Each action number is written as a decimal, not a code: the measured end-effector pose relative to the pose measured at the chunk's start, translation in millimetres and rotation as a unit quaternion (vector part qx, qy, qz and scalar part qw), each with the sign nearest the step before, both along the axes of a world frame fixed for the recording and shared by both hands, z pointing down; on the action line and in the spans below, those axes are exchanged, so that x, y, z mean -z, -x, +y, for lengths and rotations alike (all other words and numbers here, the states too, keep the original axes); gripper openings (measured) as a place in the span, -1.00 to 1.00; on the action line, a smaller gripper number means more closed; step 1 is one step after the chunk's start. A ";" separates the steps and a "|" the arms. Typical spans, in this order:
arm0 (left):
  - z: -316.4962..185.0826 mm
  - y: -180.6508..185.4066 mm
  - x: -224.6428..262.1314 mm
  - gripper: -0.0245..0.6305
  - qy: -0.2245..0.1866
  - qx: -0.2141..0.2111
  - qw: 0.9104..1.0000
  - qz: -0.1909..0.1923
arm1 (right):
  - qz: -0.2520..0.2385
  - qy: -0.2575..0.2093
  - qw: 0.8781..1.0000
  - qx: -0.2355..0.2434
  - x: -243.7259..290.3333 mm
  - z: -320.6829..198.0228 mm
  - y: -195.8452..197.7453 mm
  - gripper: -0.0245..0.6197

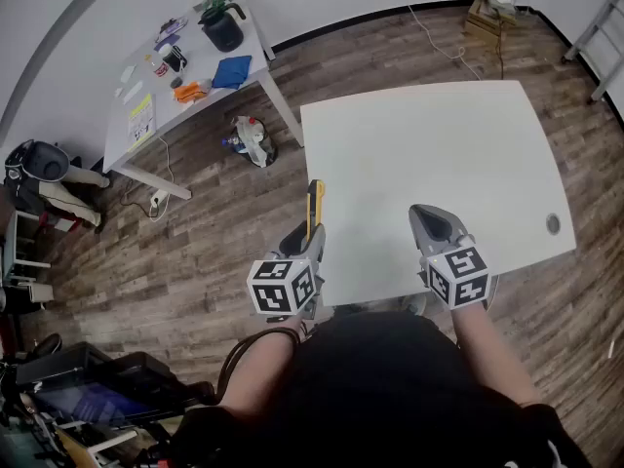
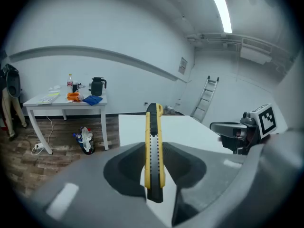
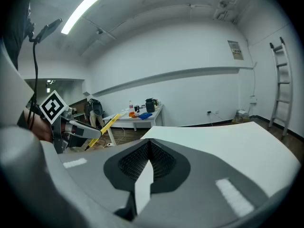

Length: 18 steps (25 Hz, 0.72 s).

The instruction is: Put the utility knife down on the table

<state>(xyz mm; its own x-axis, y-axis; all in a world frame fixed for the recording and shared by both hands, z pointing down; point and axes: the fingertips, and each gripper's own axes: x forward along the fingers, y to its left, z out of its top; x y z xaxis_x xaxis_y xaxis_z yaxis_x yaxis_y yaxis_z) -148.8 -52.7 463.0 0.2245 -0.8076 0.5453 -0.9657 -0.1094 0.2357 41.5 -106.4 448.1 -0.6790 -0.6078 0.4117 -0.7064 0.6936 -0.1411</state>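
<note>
My left gripper (image 1: pixel 312 234) is shut on a yellow and black utility knife (image 1: pixel 314 203), held just off the left front edge of the white table (image 1: pixel 439 154). The knife points away from me, out past the jaws. In the left gripper view the utility knife (image 2: pixel 153 127) stands on edge between the jaws of the left gripper (image 2: pixel 155 151), above the table's near corner (image 2: pixel 185 129). My right gripper (image 1: pixel 427 216) hovers over the table's front edge, shut on nothing. The right gripper view shows the right gripper's (image 3: pixel 149 147) jaws closed together, and the left gripper (image 3: pixel 71 127) holding the knife (image 3: pixel 105 126).
A second white table (image 1: pixel 146 135) at the back left carries a black kettle (image 1: pixel 222 27), a blue cloth (image 1: pixel 232 71) and papers. A bag (image 1: pixel 250 138) lies on the wood floor by it. A ladder (image 2: pixel 203 96) leans at the right wall. Dark clutter (image 1: pixel 88 398) fills the lower left.
</note>
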 end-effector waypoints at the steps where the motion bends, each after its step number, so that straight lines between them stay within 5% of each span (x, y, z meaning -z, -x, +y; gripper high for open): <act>1: -0.5 -0.4 0.5 -0.56 0.000 0.000 1.000 0.000 | 0.000 0.000 1.000 -0.001 0.6 -0.7 -0.5 -0.85; 18: -27.0 1.1 -22.7 -0.56 0.025 -0.004 1.000 -0.016 | -0.002 0.013 1.000 -0.020 -3.0 5.9 -17.3 -0.85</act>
